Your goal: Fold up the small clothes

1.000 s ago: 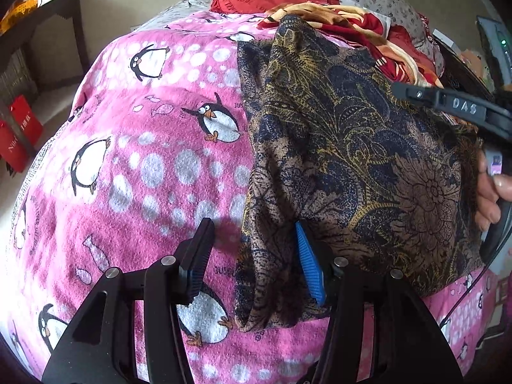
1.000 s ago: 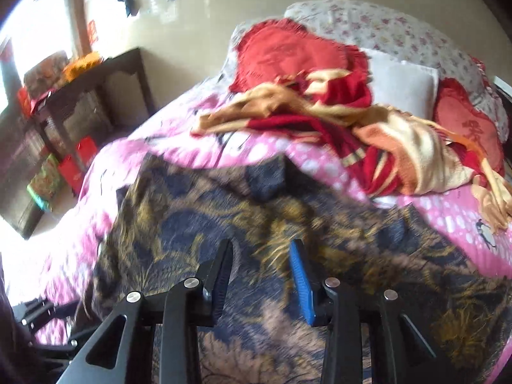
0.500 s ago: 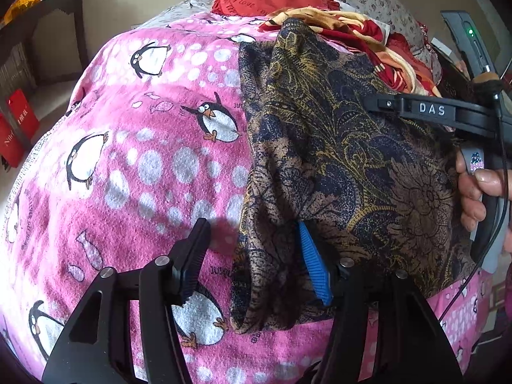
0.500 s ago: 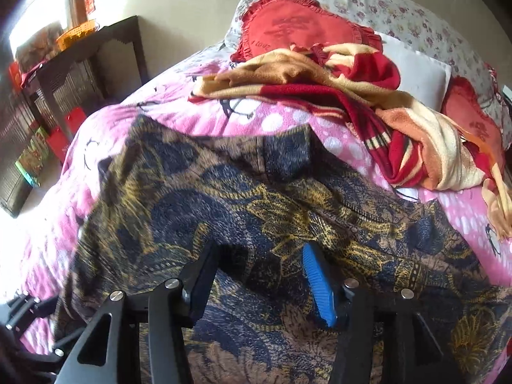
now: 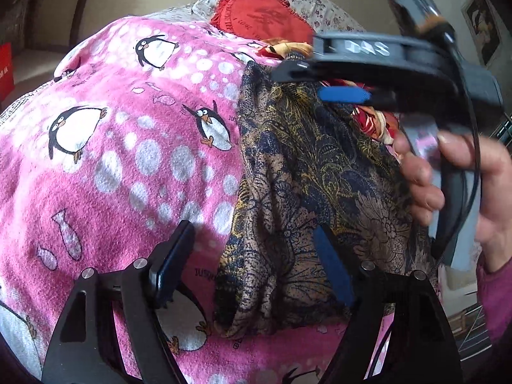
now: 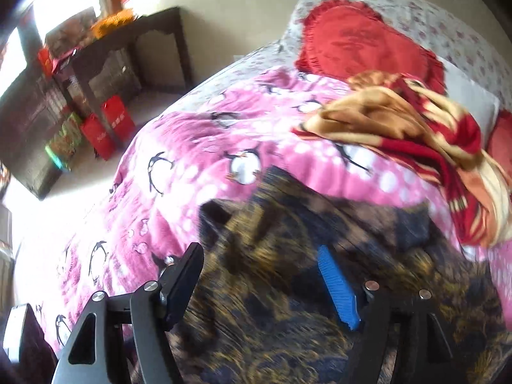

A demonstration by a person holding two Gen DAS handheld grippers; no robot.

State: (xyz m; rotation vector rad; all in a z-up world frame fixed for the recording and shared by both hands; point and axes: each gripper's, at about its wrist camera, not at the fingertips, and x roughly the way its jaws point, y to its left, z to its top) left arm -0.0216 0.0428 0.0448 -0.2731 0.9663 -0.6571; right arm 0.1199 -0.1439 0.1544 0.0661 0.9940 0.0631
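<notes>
A dark brown and navy floral garment (image 5: pixel 307 192) lies folded lengthwise on a pink penguin blanket (image 5: pixel 128 147). My left gripper (image 5: pixel 252 256) is open at the garment's near left edge, its blue-padded finger resting on the cloth. My right gripper (image 6: pixel 259 275) is open above the garment (image 6: pixel 288 288), which looks blurred. In the left wrist view the right gripper (image 5: pixel 336 83) is at the garment's far end, held by a hand.
A red and tan blanket (image 6: pixel 416 128) is heaped at the bed's head beside a red heart pillow (image 6: pixel 361 41) and floral pillows. A dark side table (image 6: pixel 105 54) and red bags (image 6: pixel 108 128) stand on the floor to the left.
My right gripper has swung up and across toward the garment's far end, and its view now blurs. My left gripper stays open at the near edge, slightly wider.
</notes>
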